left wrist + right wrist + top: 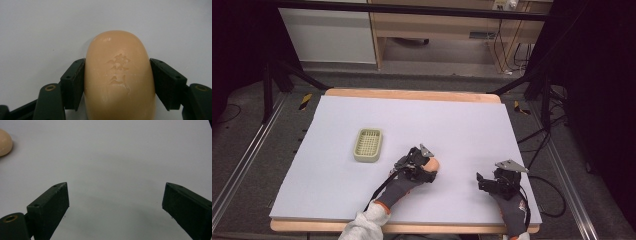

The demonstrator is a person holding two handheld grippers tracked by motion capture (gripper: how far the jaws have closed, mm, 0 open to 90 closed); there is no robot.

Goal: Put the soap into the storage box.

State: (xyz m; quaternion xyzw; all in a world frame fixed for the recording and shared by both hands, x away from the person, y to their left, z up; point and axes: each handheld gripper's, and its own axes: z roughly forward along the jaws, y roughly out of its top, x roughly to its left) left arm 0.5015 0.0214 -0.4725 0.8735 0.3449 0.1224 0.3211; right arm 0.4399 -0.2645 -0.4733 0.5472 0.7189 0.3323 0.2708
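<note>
Soap bar (119,77) clamped between the left gripper (117,82) jaws.
Lift level toward the soap dish (368,145); right gripper (115,205) waits, jaws wide.

The rounded peach-orange soap bar (119,77) bore stamped characters on its top. The black left gripper (117,82) clasped it. The small pale-green slotted plastic tray (368,145) showed a grid pattern. The flat table cover (452,125) was pale lilac-grey.
</note>
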